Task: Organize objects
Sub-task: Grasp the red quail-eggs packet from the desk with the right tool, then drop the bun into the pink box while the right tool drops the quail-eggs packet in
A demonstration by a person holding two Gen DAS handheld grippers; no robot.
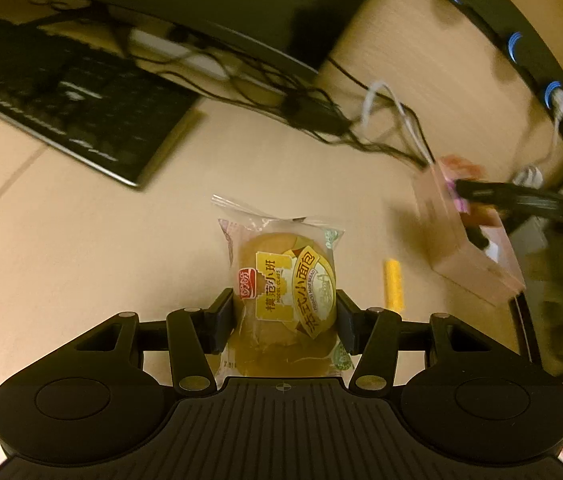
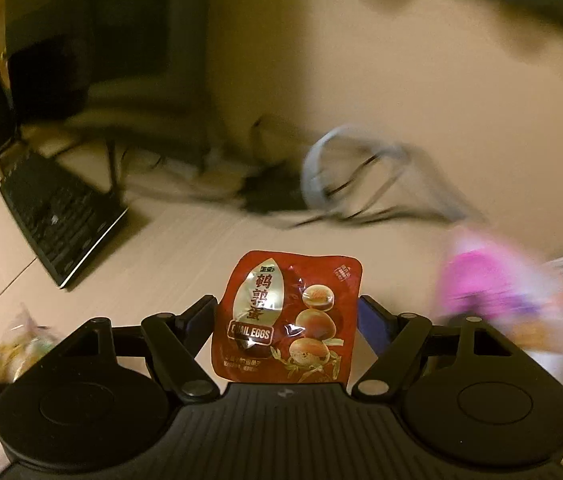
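Now the left tongs (image 1: 284,316) pinch a wrapped bun (image 1: 287,292) at lower centre of the left view, above the desk (image 1: 81,240). Upper left sits a keyboard (image 1: 69,92); to the right, a yellow stick (image 1: 393,284) and a pinkish box (image 1: 465,240). Over in the right view, the right tongs (image 2: 286,320) grip a red quail egg packet (image 2: 287,316) at lower centre, background blurred.
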